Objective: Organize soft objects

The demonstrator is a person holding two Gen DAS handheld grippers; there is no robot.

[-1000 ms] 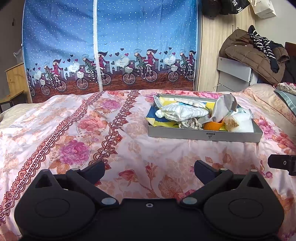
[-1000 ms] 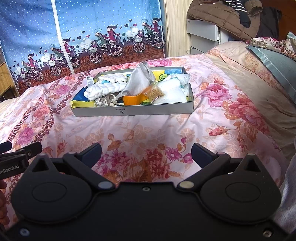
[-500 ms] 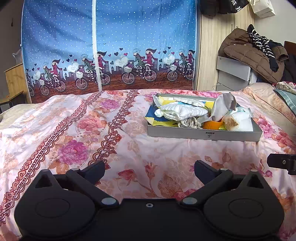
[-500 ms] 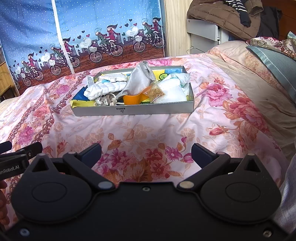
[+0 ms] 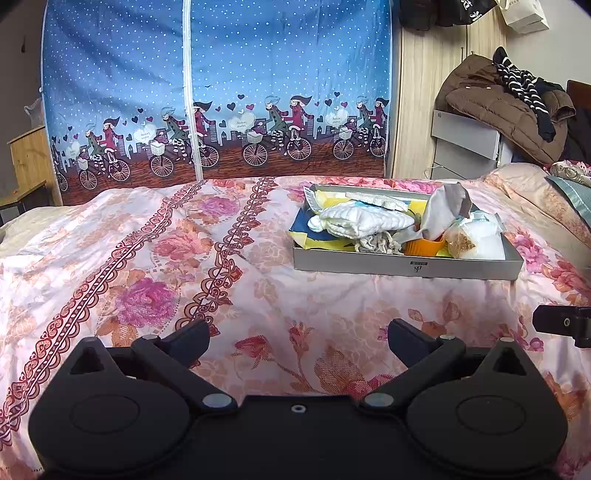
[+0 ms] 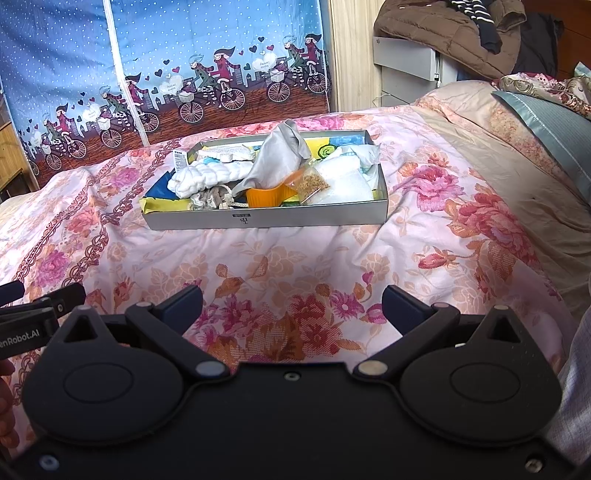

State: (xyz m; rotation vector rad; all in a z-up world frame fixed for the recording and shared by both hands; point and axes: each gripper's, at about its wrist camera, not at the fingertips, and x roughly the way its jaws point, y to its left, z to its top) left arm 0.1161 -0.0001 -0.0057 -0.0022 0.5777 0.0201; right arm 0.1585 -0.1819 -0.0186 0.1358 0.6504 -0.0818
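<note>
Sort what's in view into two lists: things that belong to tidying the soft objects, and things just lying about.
Part of the job:
- grey tray on the bed
- white knitted roll
- grey cloth
- white padded bundle
- beige cord bundle
- left gripper and right gripper, jaws open, empty

Just lying about:
- brown jacket
- pillow
- bicycle-print wardrobe

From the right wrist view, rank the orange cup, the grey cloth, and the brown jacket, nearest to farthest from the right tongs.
The right tongs are open above the bedspread.
1. Orange cup, at the tray's near wall, centre.
2. Grey cloth, draped just behind the cup, rising above it.
3. Brown jacket, on the grey cabinet past the bed, upper right.
</note>
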